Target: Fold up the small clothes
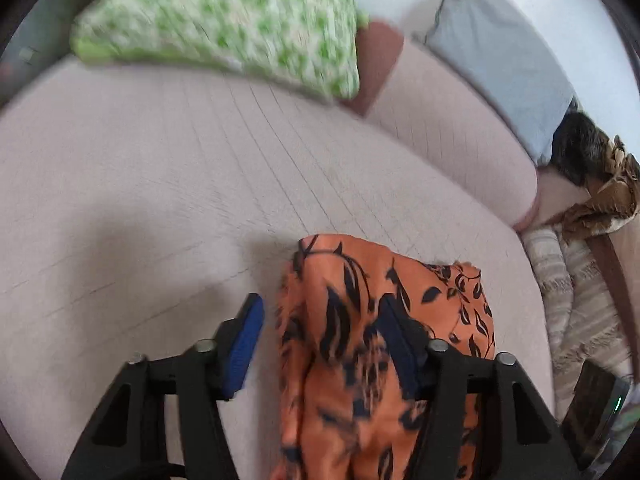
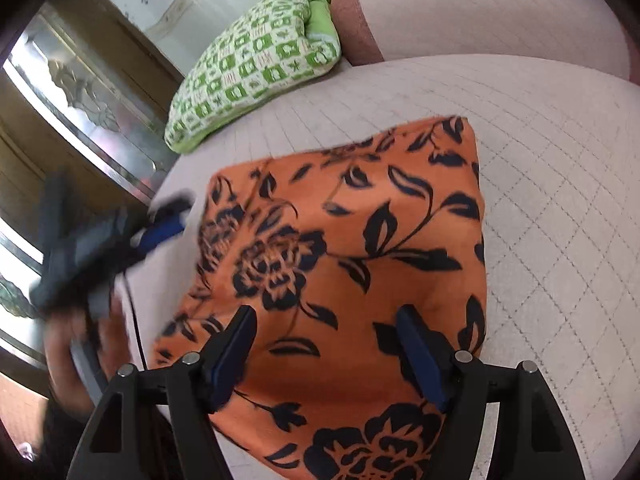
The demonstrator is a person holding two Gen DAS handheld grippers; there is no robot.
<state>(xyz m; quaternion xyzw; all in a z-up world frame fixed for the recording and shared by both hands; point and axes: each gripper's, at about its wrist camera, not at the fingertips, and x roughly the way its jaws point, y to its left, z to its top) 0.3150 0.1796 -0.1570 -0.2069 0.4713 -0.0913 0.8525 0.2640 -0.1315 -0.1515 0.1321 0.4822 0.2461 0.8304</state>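
An orange cloth with a dark floral print (image 2: 352, 248) lies folded on the pale quilted sofa seat (image 2: 560, 160). My right gripper (image 2: 326, 344) is open just above its near part, fingers apart and empty. In the left wrist view the same cloth (image 1: 360, 320) lies bunched between and under the fingers of my left gripper (image 1: 320, 344), which is open; its right finger rests over the fabric. The left gripper also shows blurred in the right wrist view (image 2: 160, 228), at the cloth's left edge.
A green and white patterned pillow (image 2: 256, 60) lies at the back of the seat. The sofa backrest (image 1: 448, 136) holds a light blue cushion (image 1: 500, 52). A brown blanket (image 1: 608, 196) and striped fabric (image 1: 572, 292) lie at the right. A glass-fronted cabinet (image 2: 80, 92) stands left.
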